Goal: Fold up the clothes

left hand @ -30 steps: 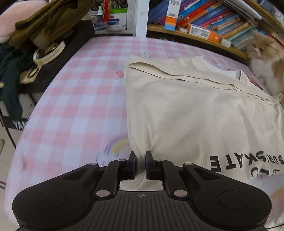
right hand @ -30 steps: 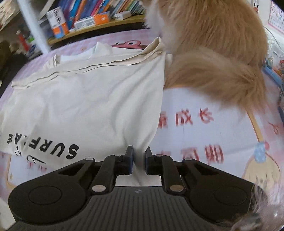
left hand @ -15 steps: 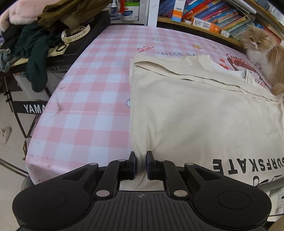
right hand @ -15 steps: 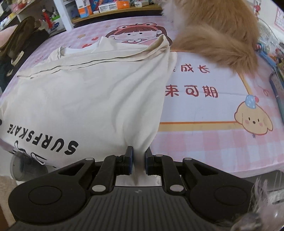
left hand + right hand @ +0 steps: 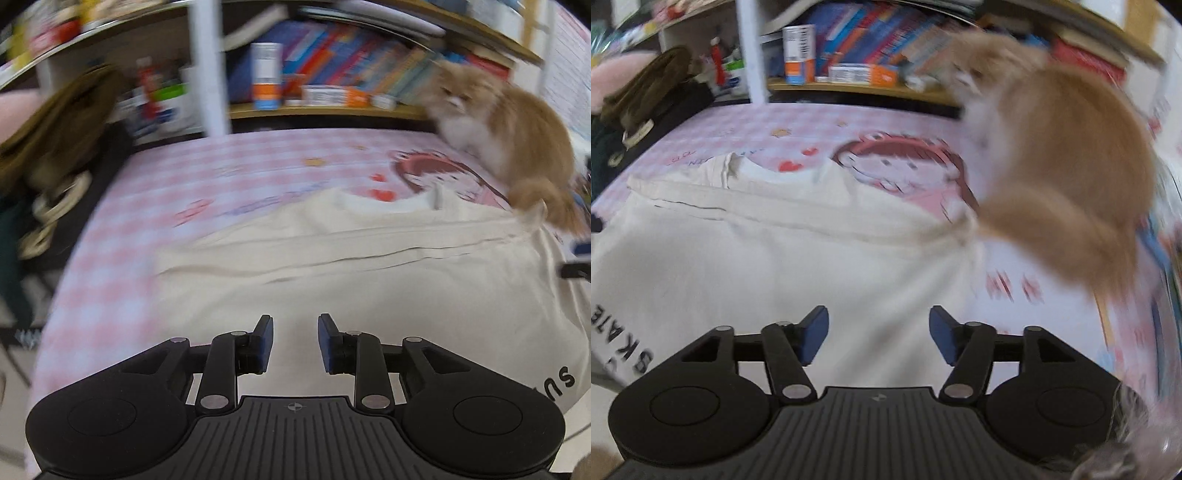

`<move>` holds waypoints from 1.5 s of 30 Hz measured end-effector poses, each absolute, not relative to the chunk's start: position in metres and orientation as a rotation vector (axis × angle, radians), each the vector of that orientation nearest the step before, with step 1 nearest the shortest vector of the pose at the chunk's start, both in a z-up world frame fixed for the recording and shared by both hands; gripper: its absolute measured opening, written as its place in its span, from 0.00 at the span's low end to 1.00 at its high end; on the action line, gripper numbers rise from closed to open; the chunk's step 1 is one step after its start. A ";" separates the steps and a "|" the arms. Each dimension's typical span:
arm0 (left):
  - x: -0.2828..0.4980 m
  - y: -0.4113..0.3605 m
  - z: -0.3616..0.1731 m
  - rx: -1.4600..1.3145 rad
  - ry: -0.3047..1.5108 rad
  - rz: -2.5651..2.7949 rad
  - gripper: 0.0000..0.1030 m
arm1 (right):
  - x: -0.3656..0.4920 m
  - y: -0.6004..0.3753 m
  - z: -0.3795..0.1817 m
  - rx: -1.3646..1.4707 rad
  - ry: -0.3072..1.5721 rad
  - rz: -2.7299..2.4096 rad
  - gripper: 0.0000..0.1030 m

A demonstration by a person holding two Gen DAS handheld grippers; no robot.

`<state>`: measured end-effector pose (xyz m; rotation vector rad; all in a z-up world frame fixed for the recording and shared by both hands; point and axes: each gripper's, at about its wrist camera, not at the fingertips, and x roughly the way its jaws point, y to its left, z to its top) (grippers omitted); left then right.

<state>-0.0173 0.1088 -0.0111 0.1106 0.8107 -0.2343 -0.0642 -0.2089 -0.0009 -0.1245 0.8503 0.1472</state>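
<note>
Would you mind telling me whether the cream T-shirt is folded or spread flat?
Partly folded: the cream T-shirt shows layered fold edges across its far end, and its collar lies beyond them.

cream shirt (image 5: 369, 280), pink checked cloth (image 5: 122, 229), ginger cat (image 5: 1063, 147)

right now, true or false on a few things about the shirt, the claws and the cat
1. Both claws are open. True: the left claw and right claw grip nothing.
2. The cream shirt lies on the pink checked cover. True.
3. The cat sits on the bookshelf. False: it is on the cover by the shirt's corner.
4. The shirt is plain. False: black letters show.
</note>
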 end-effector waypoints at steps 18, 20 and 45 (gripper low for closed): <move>0.047 0.052 -0.039 0.131 0.901 -0.336 0.26 | -0.009 -0.163 -0.040 -0.116 0.932 0.255 0.66; 0.060 0.049 -0.039 0.131 0.909 -0.331 0.26 | -0.009 -0.163 -0.040 -0.124 0.934 0.264 0.66; -0.004 0.121 -0.043 0.068 0.845 -0.233 0.32 | 0.016 -0.163 -0.039 -0.115 0.940 0.237 0.64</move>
